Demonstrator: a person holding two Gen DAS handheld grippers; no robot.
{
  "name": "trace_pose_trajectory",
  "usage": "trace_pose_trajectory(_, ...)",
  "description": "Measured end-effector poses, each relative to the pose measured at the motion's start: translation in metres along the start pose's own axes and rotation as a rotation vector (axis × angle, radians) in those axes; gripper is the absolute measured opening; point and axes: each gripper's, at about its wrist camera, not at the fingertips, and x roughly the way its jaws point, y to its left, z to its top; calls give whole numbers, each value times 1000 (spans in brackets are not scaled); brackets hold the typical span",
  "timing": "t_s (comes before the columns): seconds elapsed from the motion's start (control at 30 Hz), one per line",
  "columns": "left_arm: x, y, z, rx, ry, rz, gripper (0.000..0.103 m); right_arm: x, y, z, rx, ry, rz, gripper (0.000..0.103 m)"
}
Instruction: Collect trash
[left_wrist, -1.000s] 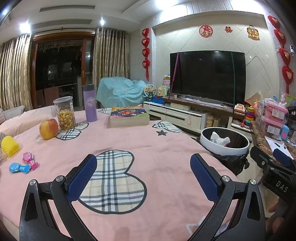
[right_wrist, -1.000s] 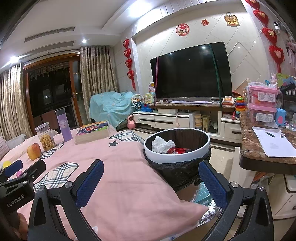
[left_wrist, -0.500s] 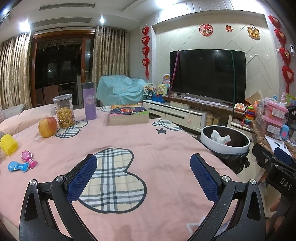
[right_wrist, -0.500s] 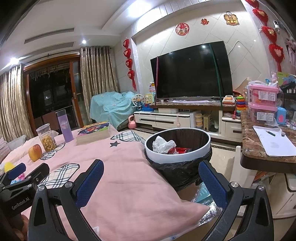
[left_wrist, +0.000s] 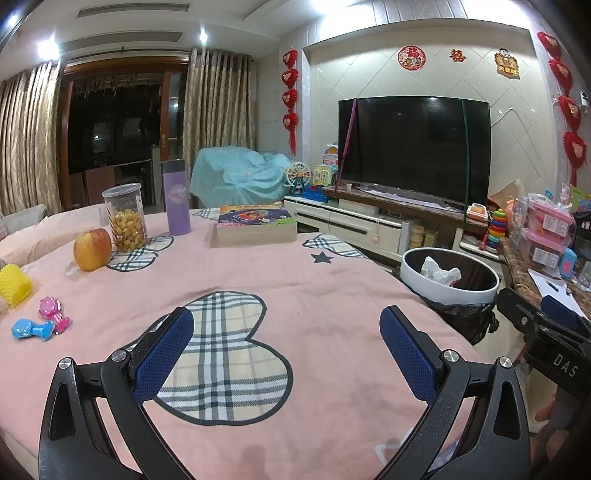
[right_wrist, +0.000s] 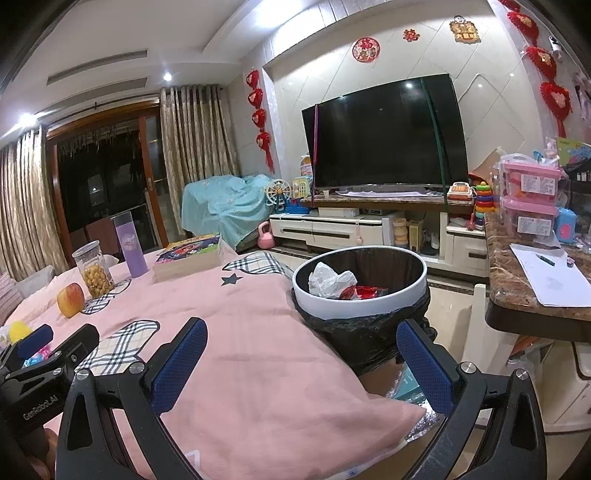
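Observation:
A white-rimmed trash bin (right_wrist: 369, 312) lined with a black bag stands just past the table's right edge; it also shows in the left wrist view (left_wrist: 432, 291). Inside lie a crumpled white tissue (right_wrist: 328, 282) and a red wrapper (right_wrist: 364, 292). My left gripper (left_wrist: 286, 349) is open and empty above the pink tablecloth (left_wrist: 314, 295). My right gripper (right_wrist: 301, 360) is open and empty, low over the table's right corner, a little short of the bin.
On the table stand an apple (left_wrist: 91, 249), a jar of snacks (left_wrist: 125, 218), a purple bottle (left_wrist: 176, 197), a book (left_wrist: 256, 223) and small toys (left_wrist: 40, 317). A marble counter (right_wrist: 524, 288) with paper is at right. A TV (right_wrist: 384, 133) stands behind.
Both grippers have drifted slightly; the bin sits a little lower and nearer in both views. Both stay open and empty.

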Motion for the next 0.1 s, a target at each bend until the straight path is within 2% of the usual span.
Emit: trace_pose_trajectory(0.1, 1, 2, 0, -3, 3, -1, 103, 3, 0, 1, -1, 9, 4, 103)
